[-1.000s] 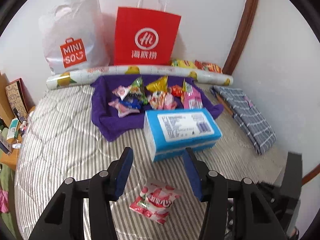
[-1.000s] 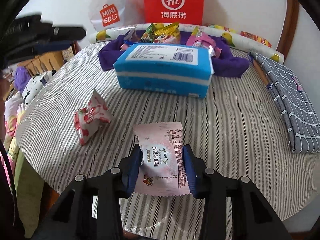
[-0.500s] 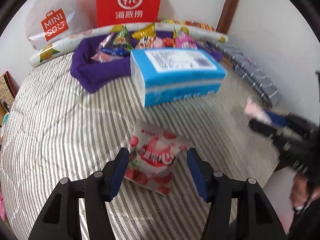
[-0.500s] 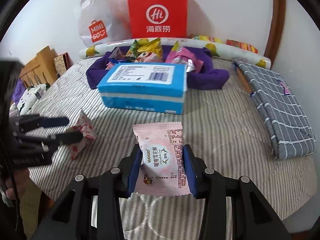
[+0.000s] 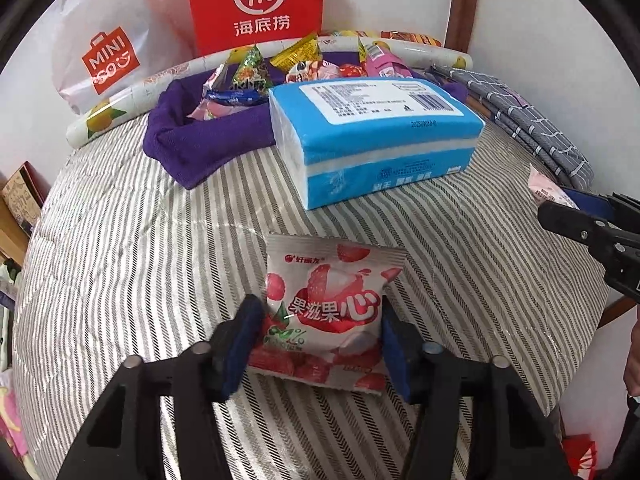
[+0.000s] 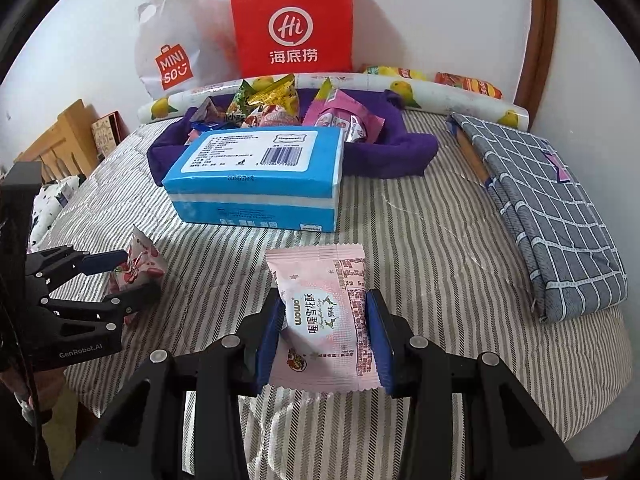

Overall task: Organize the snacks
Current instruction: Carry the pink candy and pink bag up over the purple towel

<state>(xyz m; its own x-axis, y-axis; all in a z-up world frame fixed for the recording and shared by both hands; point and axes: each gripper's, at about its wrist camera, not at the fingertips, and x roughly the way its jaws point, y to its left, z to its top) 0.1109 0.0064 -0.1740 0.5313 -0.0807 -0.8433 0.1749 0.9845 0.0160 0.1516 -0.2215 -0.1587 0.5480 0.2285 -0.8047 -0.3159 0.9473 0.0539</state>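
A red and white fruit snack packet (image 5: 324,300) lies on the striped bed cover (image 5: 120,240). My left gripper (image 5: 320,336) has it between its closing jaws, and both blue pads touch its sides. In the right wrist view that packet (image 6: 138,264) shows at the left, in the left gripper (image 6: 136,274). My right gripper (image 6: 326,332) is shut on a pink snack packet (image 6: 324,312) held above the cover. At the back, a purple cloth (image 5: 208,140) is heaped with several snacks (image 5: 280,68).
A blue tissue pack (image 5: 376,136) lies in front of the purple cloth. A red paper bag (image 5: 256,4), a white Miniso bag (image 5: 104,56) and a lemon-print roll (image 6: 420,92) line the wall. A folded grey checked cloth (image 6: 552,216) lies at the right.
My left gripper has come down over the red and white packet, which now sits between its pads. The right gripper still holds the pink packet and has shifted slightly sideways.
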